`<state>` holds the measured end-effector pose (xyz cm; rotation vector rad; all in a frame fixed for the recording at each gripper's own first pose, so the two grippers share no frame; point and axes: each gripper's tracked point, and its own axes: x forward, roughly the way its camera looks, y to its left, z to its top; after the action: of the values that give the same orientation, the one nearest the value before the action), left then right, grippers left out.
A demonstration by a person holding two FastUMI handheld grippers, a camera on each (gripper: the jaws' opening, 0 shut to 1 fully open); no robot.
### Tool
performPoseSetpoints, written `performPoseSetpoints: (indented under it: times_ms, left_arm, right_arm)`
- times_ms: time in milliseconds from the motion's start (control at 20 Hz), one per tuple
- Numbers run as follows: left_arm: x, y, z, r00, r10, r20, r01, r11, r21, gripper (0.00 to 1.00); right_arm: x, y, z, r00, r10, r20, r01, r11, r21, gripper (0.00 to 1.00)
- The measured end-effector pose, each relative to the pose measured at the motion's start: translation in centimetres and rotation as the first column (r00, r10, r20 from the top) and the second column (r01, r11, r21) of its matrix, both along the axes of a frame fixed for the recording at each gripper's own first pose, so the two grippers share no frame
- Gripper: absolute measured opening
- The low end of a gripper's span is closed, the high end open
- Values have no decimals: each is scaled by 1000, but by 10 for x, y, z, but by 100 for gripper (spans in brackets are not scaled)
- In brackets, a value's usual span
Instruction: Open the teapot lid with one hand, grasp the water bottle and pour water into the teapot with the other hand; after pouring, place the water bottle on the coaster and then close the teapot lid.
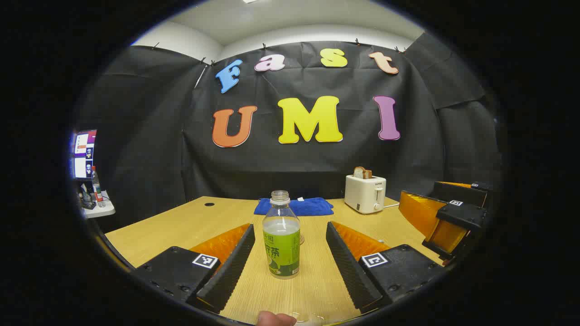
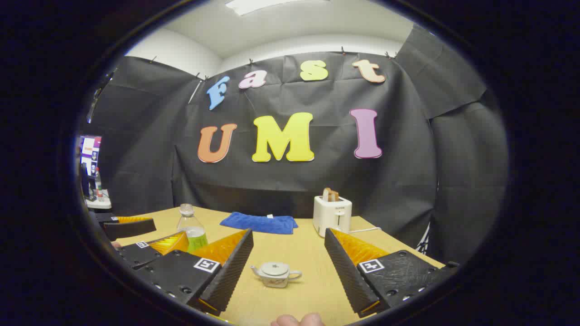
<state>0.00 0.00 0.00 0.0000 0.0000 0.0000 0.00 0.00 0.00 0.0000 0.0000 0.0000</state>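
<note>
Both grippers stand wide open, gripping nothing. Left gripper [image 1: 287, 267] flanks the uncapped water bottle [image 1: 281, 235] without contact; right gripper [image 2: 287, 267] frames the lidded teapot [image 2: 276, 274]. Beyond: blue cloth [image 2: 259, 223], toaster [image 2: 332, 215]; coaster possibly behind the bottle.

We take this for a staged recording booth inside an office or lab room, not a real home. Black cloth [image 2: 294, 181] is clipped up as a backdrop behind a light wooden tabletop [image 1: 181, 226], with plain white wall and ceiling above it. Household props sit along the tabletop's far edge: a white toaster [image 1: 365, 194] holding bread and a folded blue towel [image 1: 299, 206]. Off its left edge, a side table [image 1: 97, 209] carries what seems to be a lit monitor [image 1: 84, 154].
</note>
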Motion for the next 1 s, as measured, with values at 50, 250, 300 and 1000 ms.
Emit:
performPoseSetpoints:
  times_ms: [50, 250, 300, 1000]
  left_arm:
    - [1, 1, 0, 1000, 2, 1, -2, 1000, 2, 99]
    - [0, 2, 0, 1000, 4, 4, -4, 1000, 2, 99]
    - [1, 2, -1, 1000, 1, 2, -1, 1000, 4, 99]
    - [1, 3, -2, 1000, -4, -2, 4, 1000, 9, 99]
  right_arm:
    - [0, 0, 2, 1000, -3, 2, 3, 1000, 0, 95]
    - [2, -1, -3, 1000, -5, -8, 5, 1000, 1, 95]
    - [2, -1, -3, 1000, -7, -11, 7, 1000, 5, 95]
    - [12, -7, -26, 998, -15, -54, 16, 1000, 9, 95]
